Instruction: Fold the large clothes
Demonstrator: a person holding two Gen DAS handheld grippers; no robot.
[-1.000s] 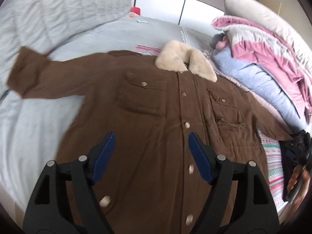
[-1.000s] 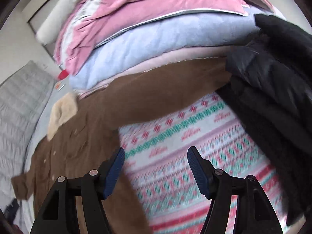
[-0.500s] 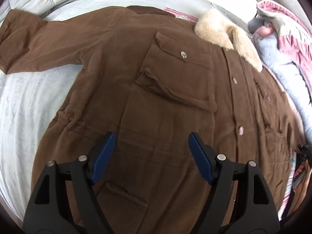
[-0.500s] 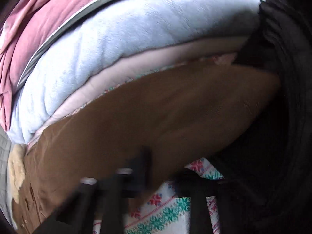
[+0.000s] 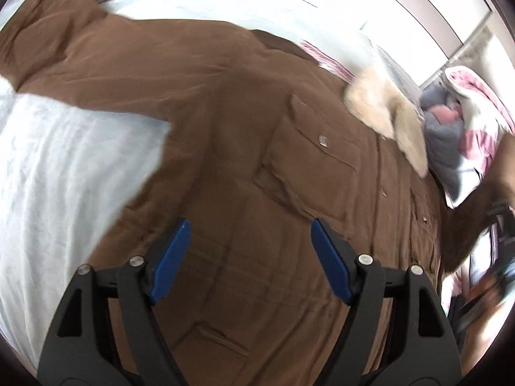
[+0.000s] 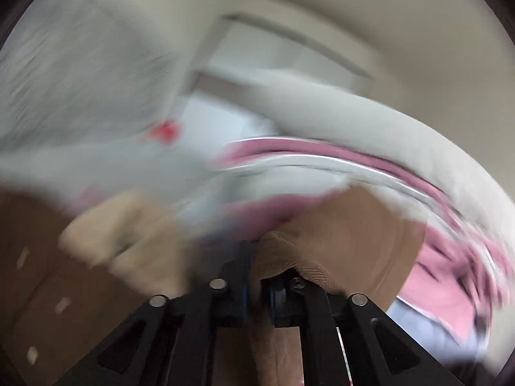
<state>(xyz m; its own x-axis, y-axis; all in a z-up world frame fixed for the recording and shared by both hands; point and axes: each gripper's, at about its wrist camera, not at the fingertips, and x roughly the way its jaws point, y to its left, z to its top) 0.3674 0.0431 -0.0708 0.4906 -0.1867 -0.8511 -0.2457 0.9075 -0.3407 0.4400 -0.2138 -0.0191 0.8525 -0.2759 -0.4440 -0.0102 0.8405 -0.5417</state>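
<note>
A large brown coat (image 5: pixel 231 167) with a cream fur collar (image 5: pixel 386 119) lies spread front-up on a pale bed. Its left sleeve (image 5: pixel 64 48) stretches to the upper left. My left gripper (image 5: pixel 248 257) is open and empty, hovering over the coat's lower front. In the blurred right wrist view my right gripper (image 6: pixel 257 276) is shut on the coat's right sleeve (image 6: pixel 338 244), lifted off the bed. That raised sleeve (image 5: pixel 473 225) shows at the right edge of the left wrist view.
A pile of pink, white and blue bedding (image 5: pixel 463 119) lies beyond the collar; it also shows in the right wrist view (image 6: pixel 354 167). Pale bedsheet (image 5: pixel 58 173) lies to the left of the coat. Wardrobe doors (image 5: pixel 434 16) stand behind.
My right gripper reached the right sleeve, closed on it and lifted it, swinging toward the coat. My left gripper moved left over the coat, still open.
</note>
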